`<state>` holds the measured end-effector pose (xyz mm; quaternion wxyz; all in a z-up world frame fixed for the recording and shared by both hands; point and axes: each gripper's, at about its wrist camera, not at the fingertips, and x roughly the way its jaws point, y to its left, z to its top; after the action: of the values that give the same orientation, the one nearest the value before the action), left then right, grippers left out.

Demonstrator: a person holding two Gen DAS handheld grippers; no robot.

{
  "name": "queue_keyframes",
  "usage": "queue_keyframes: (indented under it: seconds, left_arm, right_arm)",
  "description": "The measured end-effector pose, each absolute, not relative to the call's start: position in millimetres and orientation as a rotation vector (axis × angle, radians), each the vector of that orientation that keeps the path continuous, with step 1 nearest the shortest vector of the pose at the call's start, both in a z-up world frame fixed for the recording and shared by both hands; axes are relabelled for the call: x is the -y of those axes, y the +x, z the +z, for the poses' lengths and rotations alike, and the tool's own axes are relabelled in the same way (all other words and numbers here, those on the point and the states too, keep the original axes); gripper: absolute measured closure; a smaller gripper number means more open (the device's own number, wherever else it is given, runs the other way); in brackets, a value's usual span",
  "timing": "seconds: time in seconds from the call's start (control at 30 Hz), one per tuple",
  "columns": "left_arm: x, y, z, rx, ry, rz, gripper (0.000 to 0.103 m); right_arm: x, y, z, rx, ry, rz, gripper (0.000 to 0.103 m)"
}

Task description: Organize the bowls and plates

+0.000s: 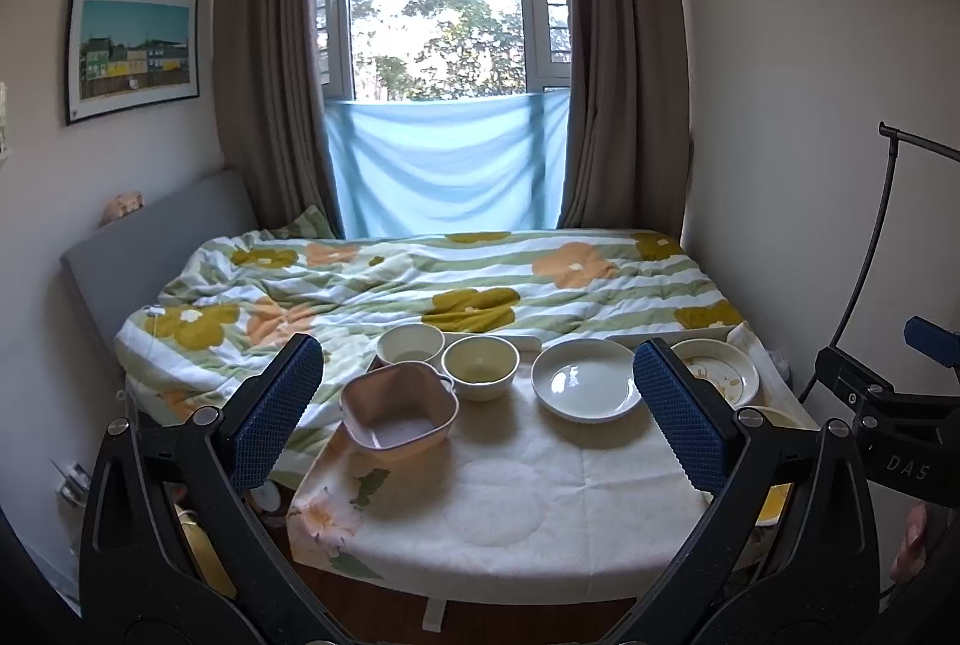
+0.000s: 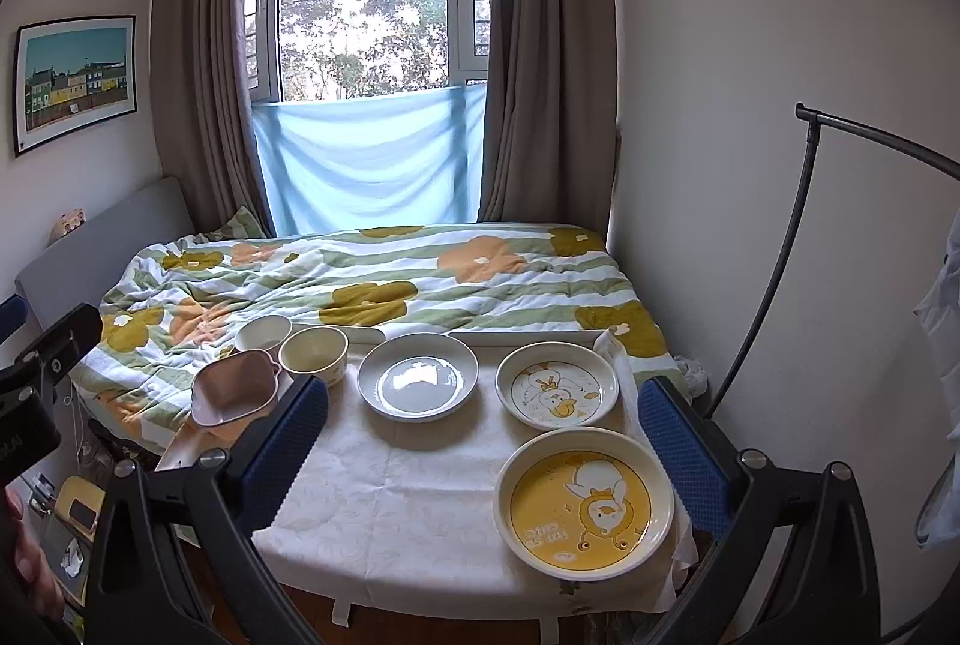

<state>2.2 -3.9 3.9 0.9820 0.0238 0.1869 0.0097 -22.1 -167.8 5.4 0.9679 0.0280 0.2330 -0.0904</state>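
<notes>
- The room is a small bedroom: a framed picture (image 2: 75, 81) hangs on the left wall, brown curtains (image 2: 201, 75) frame a window (image 2: 360, 3) with trees outside, and a pale blue cloth (image 2: 369, 162) covers the window's lower part.
- A bed with a striped, flowered quilt (image 2: 372, 279) fills the floor under the window; a grey headboard (image 2: 102, 237) leans at its left.
- A table with a white cloth (image 2: 384, 495) stands against the foot of the bed and carries all the dishes.
- At the table's left edge sits the pink bowl (image 1: 399, 414), squarish, with a small handle lug turned toward the far right corner; its mouth faces up.
- Just behind it stands the white bowl (image 1: 410, 344), upright, and close to its right the cream bowl (image 1: 480, 366), also upright.
- Right of the bowls lies the white plate (image 2: 418, 381), flat and face up.
- Further right lies the duck plate (image 2: 557, 393), white with a yellow drawing, near the table's far right corner.
- Nearest the camera on the right lies the yellow plate (image 2: 585, 504); its duck drawing appears upside down from this side.
- The left gripper (image 1: 480, 408) hovers before the table with its blue pads spread wide and nothing between them.
- The right gripper (image 2: 483, 453) hovers likewise, its fingers fully apart and touching no dish.
- A black curved stand (image 2: 780, 255) rises by the right wall.
</notes>
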Motion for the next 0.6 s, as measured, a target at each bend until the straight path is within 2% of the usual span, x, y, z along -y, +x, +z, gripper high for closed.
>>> queue_keyframes:
  seconds: [0.6]
  left_arm:
    - [5.9, -1.2, 4.0, -0.374, 0.047, 0.014, 0.0]
  right_arm:
    - [169.4, -21.9, 5.3, -0.474, 0.056, -0.184, 0.0]
